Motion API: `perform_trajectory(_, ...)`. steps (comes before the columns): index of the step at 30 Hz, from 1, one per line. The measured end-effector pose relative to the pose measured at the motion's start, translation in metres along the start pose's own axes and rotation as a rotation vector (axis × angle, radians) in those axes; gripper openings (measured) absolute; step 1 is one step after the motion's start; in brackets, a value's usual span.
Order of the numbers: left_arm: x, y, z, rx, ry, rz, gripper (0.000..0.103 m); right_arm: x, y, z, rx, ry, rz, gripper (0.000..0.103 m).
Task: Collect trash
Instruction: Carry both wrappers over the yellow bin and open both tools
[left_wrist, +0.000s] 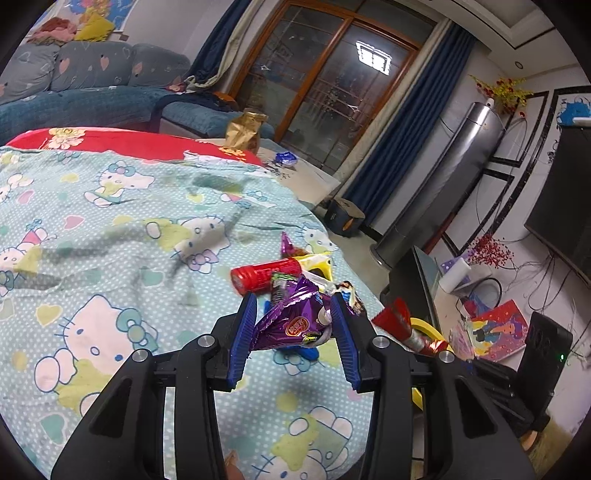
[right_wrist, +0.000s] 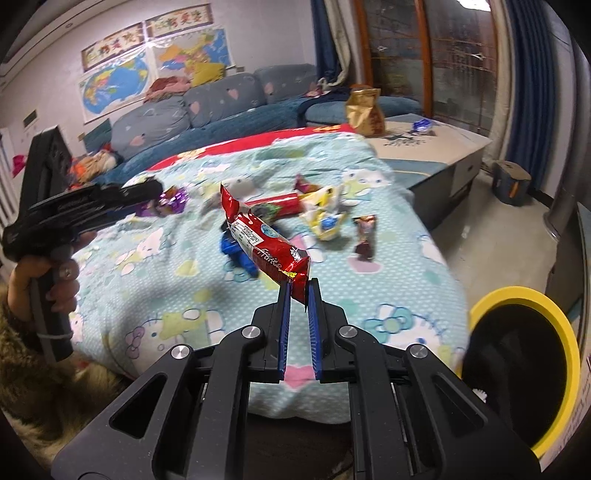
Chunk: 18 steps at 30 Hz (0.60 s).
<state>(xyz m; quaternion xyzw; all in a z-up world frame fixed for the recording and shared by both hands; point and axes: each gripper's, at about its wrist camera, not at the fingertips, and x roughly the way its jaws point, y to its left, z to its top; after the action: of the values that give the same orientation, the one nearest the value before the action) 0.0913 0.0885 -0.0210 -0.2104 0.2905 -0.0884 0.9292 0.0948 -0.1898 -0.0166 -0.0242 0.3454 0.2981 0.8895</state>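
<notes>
Mid-task, collection partly under way; nothing confirmed binned

Left tongs (left_wrist: 293, 308), lower centre of the left wrist view: blue ribbed pads set moderately apart, clamped on either side of a crinkled purple foil snack wrapper (left_wrist: 291, 321); wrapper appears lifted clear of the cloth, judged from the gap beneath

Right tongs (right_wrist: 298, 291), centre of the right wrist view: pads nearly together, pinching the crimped end of a red foil biscuit packet (right_wrist: 264, 242); packet sticking up and leftward from the pads, off the surface

Black round bin with yellow rim (right_wrist: 554, 314) at lower right of the right wrist view, beside the edge of the surface covered by a pale blue cartoon-cat cloth (right_wrist: 177, 280). Inside of bin dark; contents not readable, apart from a small white scrap at the lower edge of the opening

Left to collect, middle of the right wrist view:
- red cylindrical tube (right_wrist: 277, 205)
- white and yellow crumpled wrapper (right_wrist: 325, 218)
- small brown twisted sweet wrapper (right_wrist: 365, 236), apart from the pile
- blue plastic piece (right_wrist: 236, 253) under the held packet
- small purple foil scrap (right_wrist: 173, 201) near the left tongs

Gold paper bag (right_wrist: 364, 110) upper centre, standing on the far counter; trash or not, cannot tell

Estimate: two items in hand, neither over the bin; at least five loose pieces outstanding
</notes>
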Motion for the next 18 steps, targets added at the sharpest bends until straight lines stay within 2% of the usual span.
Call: perform_trajectory(18,0.006,-0.048,-0.003,0.089,0.015,-0.048,0.039,-0.026,-0.041,0.004,0.077,-0.068,-0.104,0.006)
